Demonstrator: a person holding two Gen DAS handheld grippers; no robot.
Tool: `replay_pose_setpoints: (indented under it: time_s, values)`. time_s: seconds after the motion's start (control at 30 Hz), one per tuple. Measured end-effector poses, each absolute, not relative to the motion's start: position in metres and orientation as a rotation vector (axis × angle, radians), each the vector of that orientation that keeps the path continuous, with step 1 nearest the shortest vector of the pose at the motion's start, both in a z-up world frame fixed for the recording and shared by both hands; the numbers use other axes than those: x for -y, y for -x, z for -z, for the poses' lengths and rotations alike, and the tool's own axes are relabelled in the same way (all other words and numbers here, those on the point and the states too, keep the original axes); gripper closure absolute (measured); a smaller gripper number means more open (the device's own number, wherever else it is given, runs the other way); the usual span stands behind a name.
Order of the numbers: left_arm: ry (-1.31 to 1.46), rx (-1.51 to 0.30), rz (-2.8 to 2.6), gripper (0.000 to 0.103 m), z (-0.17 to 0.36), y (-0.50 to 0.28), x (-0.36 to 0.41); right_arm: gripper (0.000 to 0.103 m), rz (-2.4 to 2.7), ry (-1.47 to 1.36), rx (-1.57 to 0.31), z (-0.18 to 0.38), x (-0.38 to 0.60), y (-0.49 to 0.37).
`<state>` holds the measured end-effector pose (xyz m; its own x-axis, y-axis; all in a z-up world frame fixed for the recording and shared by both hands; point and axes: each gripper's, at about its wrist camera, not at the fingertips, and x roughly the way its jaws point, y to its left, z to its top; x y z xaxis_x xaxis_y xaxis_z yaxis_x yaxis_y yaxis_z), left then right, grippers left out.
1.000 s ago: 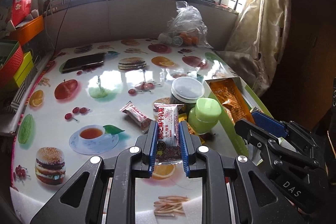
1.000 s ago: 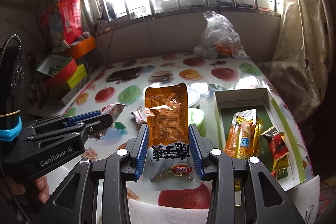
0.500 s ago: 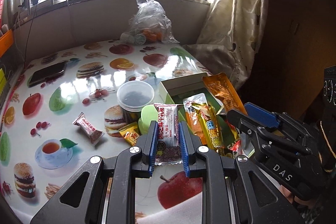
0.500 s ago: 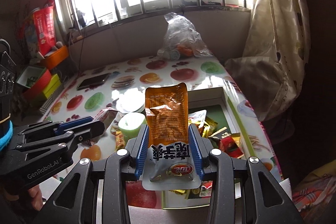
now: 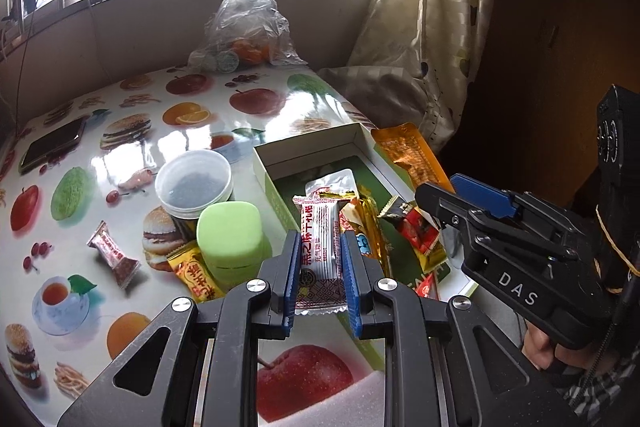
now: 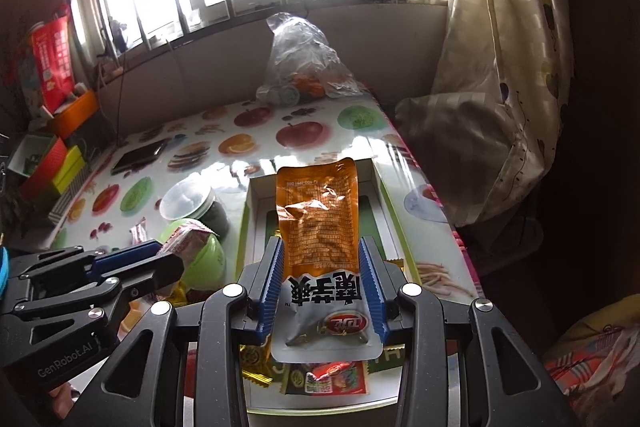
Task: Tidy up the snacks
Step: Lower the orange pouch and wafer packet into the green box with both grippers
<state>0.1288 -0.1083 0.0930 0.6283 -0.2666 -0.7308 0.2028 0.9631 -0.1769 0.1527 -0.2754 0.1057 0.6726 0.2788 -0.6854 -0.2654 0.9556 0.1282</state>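
My left gripper [image 5: 320, 247] is shut on a white and red snack bar [image 5: 320, 239] and holds it over the near edge of the open green box [image 5: 312, 155]. My right gripper [image 6: 320, 251] is shut on an orange snack pouch [image 6: 318, 211] and holds it above the same box [image 6: 250, 211]. The right gripper with its pouch also shows in the left wrist view [image 5: 456, 195], over the box's right side. Several snack packs [image 5: 368, 223] lie in the box. A small red-brown pack [image 5: 114, 255] and a yellow pack [image 5: 196, 273] lie on the table left of it.
A light green lidded tub [image 5: 230, 239] and a clear-lidded jar [image 5: 194, 183] stand just left of the box. A phone [image 5: 52, 147] lies at the far left. A plastic bag of fruit [image 5: 248, 27] sits by the back wall. A curtain [image 6: 500, 87] hangs at the right.
Both grippers have swung right and forward with their snacks, from over the loose snacks on the table to over the green box. Both stay shut.
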Motion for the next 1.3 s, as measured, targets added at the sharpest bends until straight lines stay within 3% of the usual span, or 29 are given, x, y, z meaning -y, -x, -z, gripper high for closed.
replay_pose_setpoints:
  time_s: [1.3]
  values:
    - [0.071,-0.973,0.266,0.082,-0.043,-0.187,0.145,0.065,-0.323,0.073,-0.894,-0.056,0.281,-0.216]
